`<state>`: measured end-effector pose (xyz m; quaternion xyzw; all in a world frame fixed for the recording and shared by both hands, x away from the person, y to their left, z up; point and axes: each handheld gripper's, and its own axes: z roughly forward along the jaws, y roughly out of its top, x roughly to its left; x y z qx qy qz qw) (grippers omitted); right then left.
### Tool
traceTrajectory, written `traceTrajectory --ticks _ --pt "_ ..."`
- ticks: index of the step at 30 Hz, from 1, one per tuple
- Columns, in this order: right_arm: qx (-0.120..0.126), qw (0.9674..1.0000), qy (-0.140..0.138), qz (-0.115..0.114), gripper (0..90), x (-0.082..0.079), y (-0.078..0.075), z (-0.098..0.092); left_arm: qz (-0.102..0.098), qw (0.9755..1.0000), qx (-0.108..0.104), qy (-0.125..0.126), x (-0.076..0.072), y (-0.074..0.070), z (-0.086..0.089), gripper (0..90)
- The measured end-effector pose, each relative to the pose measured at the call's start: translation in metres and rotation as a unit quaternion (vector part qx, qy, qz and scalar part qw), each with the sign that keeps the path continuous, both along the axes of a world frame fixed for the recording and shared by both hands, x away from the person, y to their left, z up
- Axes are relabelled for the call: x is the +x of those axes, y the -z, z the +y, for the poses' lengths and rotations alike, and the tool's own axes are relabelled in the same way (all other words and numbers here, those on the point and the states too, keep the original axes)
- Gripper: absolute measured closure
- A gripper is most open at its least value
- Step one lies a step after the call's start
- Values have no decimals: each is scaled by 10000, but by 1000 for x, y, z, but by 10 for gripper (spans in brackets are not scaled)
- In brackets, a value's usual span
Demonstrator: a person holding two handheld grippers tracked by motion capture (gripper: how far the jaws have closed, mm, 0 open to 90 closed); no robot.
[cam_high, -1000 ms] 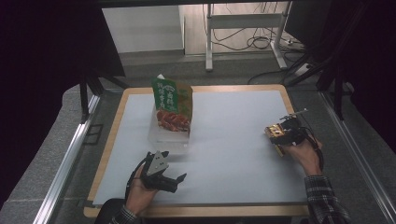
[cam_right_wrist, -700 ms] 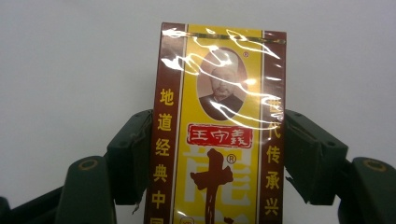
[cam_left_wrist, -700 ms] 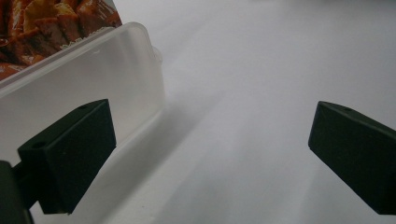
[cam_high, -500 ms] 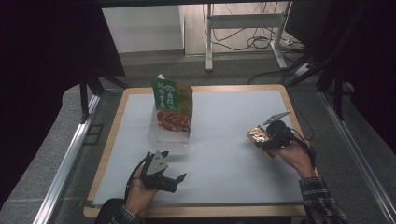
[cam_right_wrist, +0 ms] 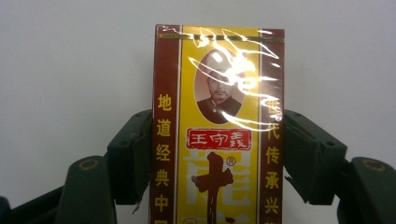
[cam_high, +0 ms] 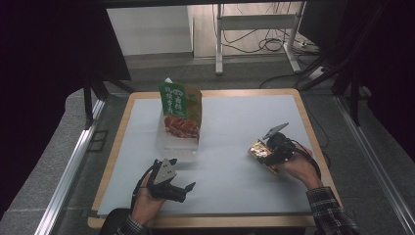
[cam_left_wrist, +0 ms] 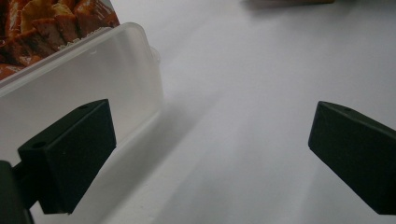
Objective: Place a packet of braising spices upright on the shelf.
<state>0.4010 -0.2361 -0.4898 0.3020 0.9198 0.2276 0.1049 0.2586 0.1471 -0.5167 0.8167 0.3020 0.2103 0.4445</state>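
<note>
One white sheet-covered wooden table (cam_high: 235, 161) is being used, and on it one clear plastic tub (cam_high: 177, 143) is standing left of centre, toward the far side. One green snack bag (cam_high: 180, 113) printed with reddish food is being kept upright inside that tub; its white lettering is too small to be read.

One glossy yellow and maroon cardboard box (cam_high: 262, 154) is being held at the right side of the table, just above the sheet. In the high view its long axis is lying roughly level, running from far left to near right, with its top end pointing far left, away from the hand. In the right gripper view a portrait oval and the Chinese characters 王守義 on a red label are being shown, with 地道经典 down the left band.

The right gripper (cam_right_wrist: 217, 154) is being clamped on the box's long sides, jaws part open. The left gripper (cam_left_wrist: 210, 154), near the tub, is being held wide apart, gripping nothing.
</note>
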Motion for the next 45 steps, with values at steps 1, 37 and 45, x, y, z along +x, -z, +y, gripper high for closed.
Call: traceTrajectory --ticks 1,37,45 --pt "-21 10000 -20 -18 310 0 0 0 0 10000 2 1 0 0 0 4" --pt "-546 9961 221 656 320 25 -4 30 31 10000 69 28 1 2 -3 3" --pt "-166 9990 144 387 320 16 -24 29 10 10000 42 -7 1 2 -2 4"
